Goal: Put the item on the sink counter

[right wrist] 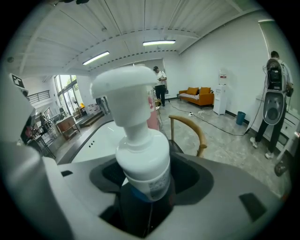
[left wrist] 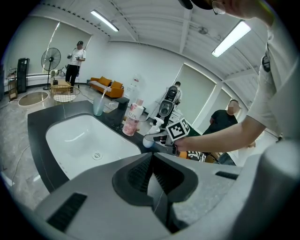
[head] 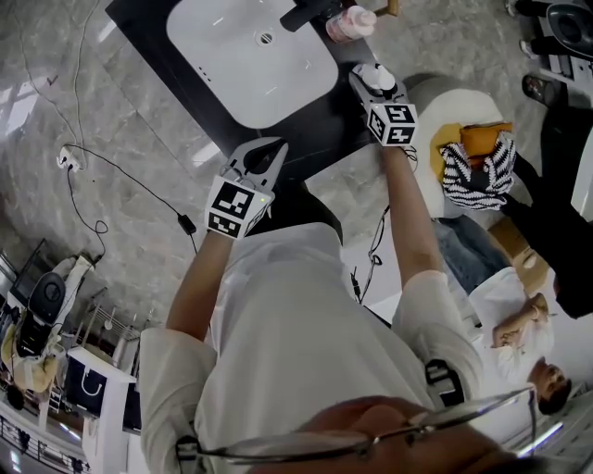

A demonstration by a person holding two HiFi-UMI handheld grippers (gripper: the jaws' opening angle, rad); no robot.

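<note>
A white pump bottle (head: 376, 78) stands on the black sink counter (head: 315, 130), right of the white basin (head: 213, 56). My right gripper (head: 369, 81) is around it. In the right gripper view the bottle (right wrist: 143, 159) fills the space between the jaws of that gripper (right wrist: 143, 182), with dark gaps on both sides, so the jaws stand open. In the left gripper view the bottle (left wrist: 149, 140) shows upright at the right gripper's tip. My left gripper (head: 264, 150) hovers over the counter's near edge, shut and empty; its jaws (left wrist: 152, 158) meet.
A pink bottle (head: 350, 23) and a dark faucet (head: 306, 14) stand behind the basin. A round stool with striped and orange cloth (head: 474, 159) is to the right. A person (head: 519, 324) sits at the lower right. A cable (head: 120, 171) runs over the floor.
</note>
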